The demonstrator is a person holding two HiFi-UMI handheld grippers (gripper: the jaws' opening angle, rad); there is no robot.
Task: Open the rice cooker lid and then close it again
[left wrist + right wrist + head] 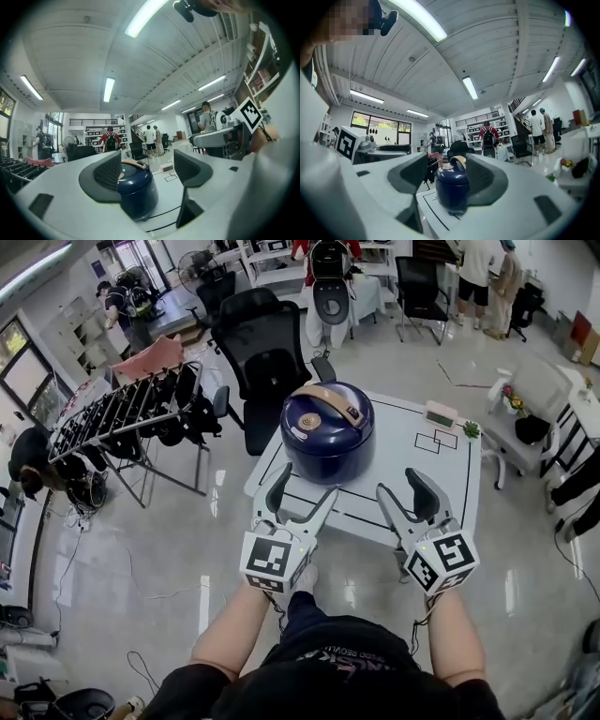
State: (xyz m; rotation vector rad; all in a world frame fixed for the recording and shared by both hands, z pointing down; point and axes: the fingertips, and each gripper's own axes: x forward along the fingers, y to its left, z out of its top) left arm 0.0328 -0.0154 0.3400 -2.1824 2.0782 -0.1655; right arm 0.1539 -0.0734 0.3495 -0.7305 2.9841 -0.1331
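Two grippers are held level at the near edge of the counter (403,432), the left gripper (307,486) beside the right gripper (401,488). The fingers (108,172) of each are spread wide. Nothing is clamped or touched by them; in either gripper view only open air and the cooker beyond are framed between them.

Farther on, the rice cooker (325,454) is seen standing upright on the counter's left half, with its lid (339,430) down. It lies almost straight ahead of the left gripper, and ahead and to the left of the right one. The left is therefore judged the nearer hand, though neither is touching it. The tan handle (330,400) is folded flat across the lid, its long axis running from far left to near right. A round vent cap (307,422) is set on the lid's near-left part. Where the release catch sits cannot be told. The opening step is judged not yet begun, and a forward approach over the near edge would be called for first.

At the counter's far right a small white unit (440,413) and a sprig of green (472,429) are set, well apart from the cooker. Beyond the counter, a black office chair (262,352) is seen.
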